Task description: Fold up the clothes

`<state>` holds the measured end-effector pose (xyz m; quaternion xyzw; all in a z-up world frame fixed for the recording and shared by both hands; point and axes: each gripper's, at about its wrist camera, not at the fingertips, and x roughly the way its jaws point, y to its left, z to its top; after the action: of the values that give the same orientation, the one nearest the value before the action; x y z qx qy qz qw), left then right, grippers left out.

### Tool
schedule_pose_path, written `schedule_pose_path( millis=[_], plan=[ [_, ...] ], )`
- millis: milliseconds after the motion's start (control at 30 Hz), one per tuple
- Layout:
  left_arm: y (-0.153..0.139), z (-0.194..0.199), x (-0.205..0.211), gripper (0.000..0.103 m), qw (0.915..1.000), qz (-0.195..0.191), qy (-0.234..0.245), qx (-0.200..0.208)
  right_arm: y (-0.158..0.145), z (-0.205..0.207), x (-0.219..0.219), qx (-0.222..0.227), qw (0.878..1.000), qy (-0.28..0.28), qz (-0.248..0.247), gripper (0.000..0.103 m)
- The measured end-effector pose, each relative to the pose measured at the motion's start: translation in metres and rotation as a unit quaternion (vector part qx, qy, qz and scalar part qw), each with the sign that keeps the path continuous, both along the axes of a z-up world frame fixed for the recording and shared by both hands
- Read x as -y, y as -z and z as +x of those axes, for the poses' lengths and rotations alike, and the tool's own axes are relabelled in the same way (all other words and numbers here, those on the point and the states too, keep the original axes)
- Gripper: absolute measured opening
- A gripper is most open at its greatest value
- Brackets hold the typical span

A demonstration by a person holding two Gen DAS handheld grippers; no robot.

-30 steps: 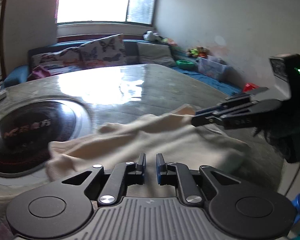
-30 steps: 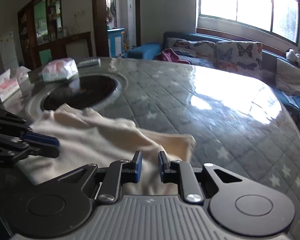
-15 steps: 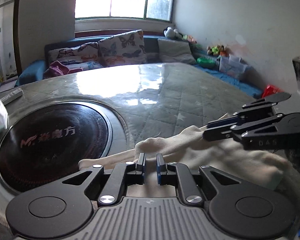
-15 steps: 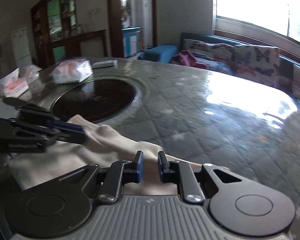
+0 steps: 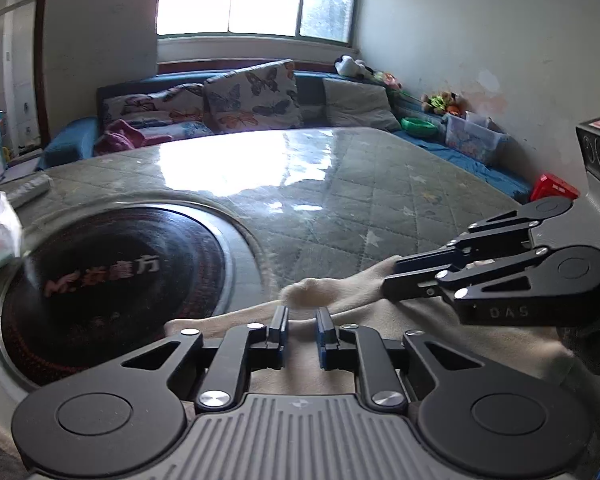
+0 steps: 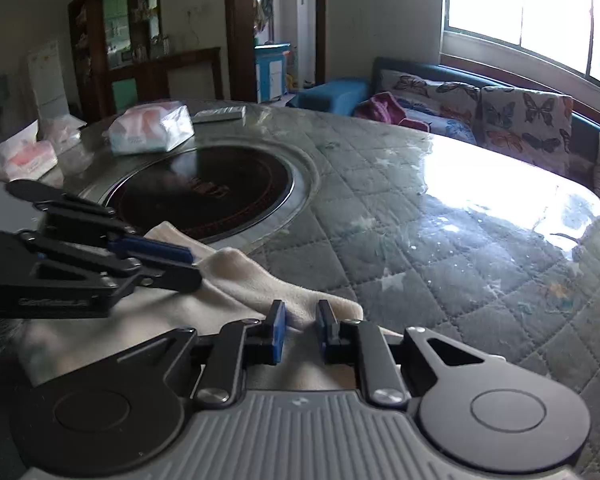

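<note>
A cream garment (image 5: 380,340) lies bunched on the table's near side, with a raised fold running between the two grippers. In the left wrist view my left gripper (image 5: 301,316) sits low over the fold. Its jaws are opening, cloth shows in the gap, and the pads no longer pinch it. My right gripper (image 5: 392,278) comes in from the right, shut on the garment's edge. In the right wrist view the right gripper (image 6: 301,320) has the cream garment (image 6: 240,280) pinched between its blue pads. The left gripper (image 6: 194,266) reaches the fold from the left.
The round table (image 5: 360,200) has a quilted grey-green cover under glass. A black hotplate (image 6: 204,188) is set into its middle, just past the garment. Tissue packs (image 6: 152,128) and a remote (image 6: 220,114) lie beyond it. A sofa with butterfly cushions (image 5: 252,96) stands behind.
Both grippers have carried the garment's edge sideways toward the hotplate, and the cloth is now drawn into a narrower bunch. The left jaws stand slightly wider than before.
</note>
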<state>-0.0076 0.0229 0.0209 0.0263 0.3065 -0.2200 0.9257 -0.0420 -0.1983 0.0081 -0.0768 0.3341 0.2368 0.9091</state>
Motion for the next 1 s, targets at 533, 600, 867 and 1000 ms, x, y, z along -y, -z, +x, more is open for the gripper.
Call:
schedule_pose_path(
  millis=[533, 600, 867, 1000],
  plan=[
    [0.002, -0.043, -0.055, 0.031, 0.9970, -0.007, -0.076, -0.013, -0.012, -0.030, -0.026, 0.020, 0.998, -0.062, -0.027, 0.021],
    [0.002, -0.045, -0.059, 0.031, 0.9968, -0.009, -0.079, -0.011, -0.015, -0.043, -0.032, 0.019, 0.996, -0.082, -0.030, 0.022],
    [0.003, -0.056, -0.058, 0.030, 0.9975, -0.014, -0.068, -0.005, -0.010, -0.091, -0.067, 0.011, 0.986, -0.166, -0.029, 0.022],
    [0.011, -0.053, -0.067, 0.032, 0.9971, -0.023, -0.070, -0.018, -0.002, -0.098, -0.091, 0.008, 0.980, -0.197, -0.039, 0.024]
  ],
)
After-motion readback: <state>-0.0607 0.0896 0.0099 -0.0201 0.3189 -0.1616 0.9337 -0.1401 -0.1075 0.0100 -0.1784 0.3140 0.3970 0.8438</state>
